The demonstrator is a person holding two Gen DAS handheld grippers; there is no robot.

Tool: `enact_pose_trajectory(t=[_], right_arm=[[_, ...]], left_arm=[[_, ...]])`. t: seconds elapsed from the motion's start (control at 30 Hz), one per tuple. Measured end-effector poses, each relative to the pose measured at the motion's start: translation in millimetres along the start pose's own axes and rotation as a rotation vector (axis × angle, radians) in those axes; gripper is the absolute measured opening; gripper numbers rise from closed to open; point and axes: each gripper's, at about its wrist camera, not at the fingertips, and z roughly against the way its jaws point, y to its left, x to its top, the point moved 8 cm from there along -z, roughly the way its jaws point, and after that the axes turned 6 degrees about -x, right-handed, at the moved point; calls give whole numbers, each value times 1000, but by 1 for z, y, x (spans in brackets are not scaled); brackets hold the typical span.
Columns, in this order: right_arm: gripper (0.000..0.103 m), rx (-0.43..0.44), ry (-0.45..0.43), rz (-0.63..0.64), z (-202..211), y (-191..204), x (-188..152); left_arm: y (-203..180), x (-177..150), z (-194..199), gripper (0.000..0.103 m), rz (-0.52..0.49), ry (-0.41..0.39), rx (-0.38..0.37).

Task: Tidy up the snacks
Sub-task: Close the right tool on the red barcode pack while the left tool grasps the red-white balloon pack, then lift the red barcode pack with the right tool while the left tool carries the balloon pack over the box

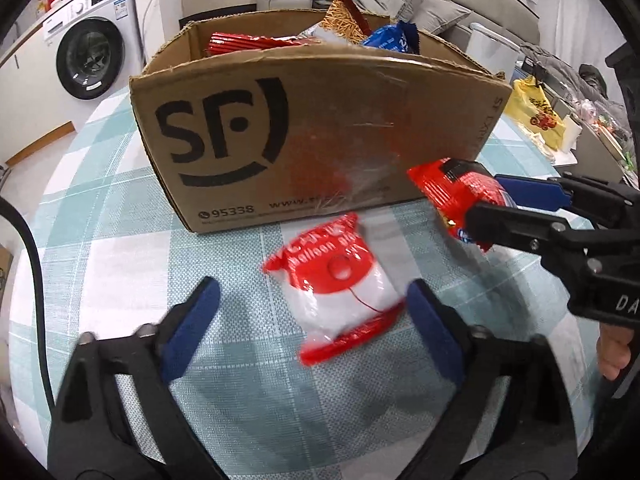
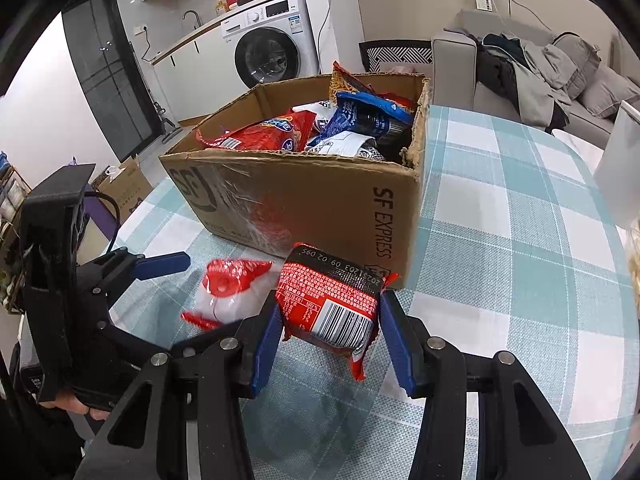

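Note:
An open cardboard SF box (image 1: 320, 136) (image 2: 320, 204) stands on the checked table, filled with several snack bags (image 2: 280, 132). A red and white packet (image 1: 340, 284) (image 2: 228, 292) lies flat on the table in front of the box. My left gripper (image 1: 316, 316) is open, one finger on each side of this packet, the right pad close to its edge. My right gripper (image 2: 330, 320) is shut on a red snack pack (image 2: 332, 300) (image 1: 456, 200) with a barcode, held just above the table by the box's near corner.
The teal and white checked tablecloth (image 2: 500, 240) covers the table. A yellow bag (image 1: 536, 112) and clutter lie at the right. A washing machine (image 2: 272, 48) and a grey sofa (image 2: 540, 68) stand beyond the table. A black cable (image 1: 32, 248) hangs at the left.

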Motion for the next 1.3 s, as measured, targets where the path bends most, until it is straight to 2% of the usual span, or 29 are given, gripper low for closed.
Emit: enact_pose_trajectory(t=[0.03, 0.13, 0.2, 0.27, 0.5, 0.8, 1.3], right_arm=[[49, 1, 0, 1, 0, 0, 0], [49, 2, -3, 1, 1, 0, 1], [49, 4, -3, 1, 1, 0, 0], [49, 4, -2, 3, 1, 1, 0], [49, 15, -11, 9, 3, 4, 1], [49, 50, -47, 7, 15, 9, 7], [49, 99, -182, -2, 60, 24, 24]], left_arm=[[0, 0, 1, 81, 0, 1, -20], [0, -1, 4, 60, 1, -4, -65], [-2, 0, 6, 51, -7, -9, -80], [-3, 2, 8, 48, -14, -24, -77], [-8, 2, 15, 46, -30, -35, -94], [-5, 4, 47, 46, -40, -84, -114], [-6, 26, 120, 46, -47, -226, -110]])
